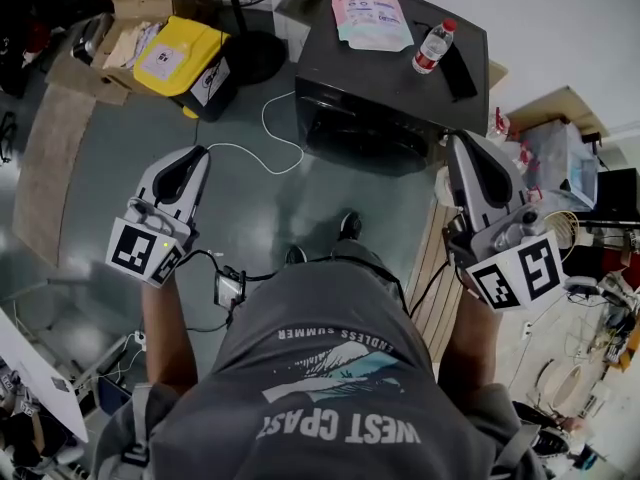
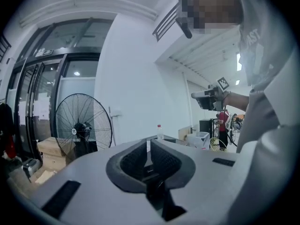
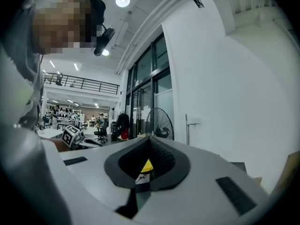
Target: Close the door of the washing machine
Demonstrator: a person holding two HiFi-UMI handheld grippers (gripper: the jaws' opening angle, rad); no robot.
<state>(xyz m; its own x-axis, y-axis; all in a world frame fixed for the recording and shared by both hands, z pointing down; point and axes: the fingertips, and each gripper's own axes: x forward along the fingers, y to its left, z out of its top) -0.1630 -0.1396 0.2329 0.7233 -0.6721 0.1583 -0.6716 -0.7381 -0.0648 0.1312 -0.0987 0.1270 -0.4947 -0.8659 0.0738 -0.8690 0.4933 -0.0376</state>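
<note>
Left claw (image 1: pixel 196 154) and right claw (image 1: pixel 461 140) pinched together, empty; washing machine door (image 1: pixel 366 134) foreshortened, perhaps closed

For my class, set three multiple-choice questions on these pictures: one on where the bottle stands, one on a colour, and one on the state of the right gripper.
1. Where does the bottle stand?
A in a basket
B on top of the machine
C on a chair

2. What colour is the bottle's cap?
A red
B green
C blue

3. How do the jaws of the right gripper stand?
A wide apart
B shut on the bottle
C shut, with nothing between them

Key:
1 B: the head view shows it lying on the machine's dark top.
2 A: the cap is red above a clear body.
3 C: in the right gripper view the pads meet and hold nothing.
</note>
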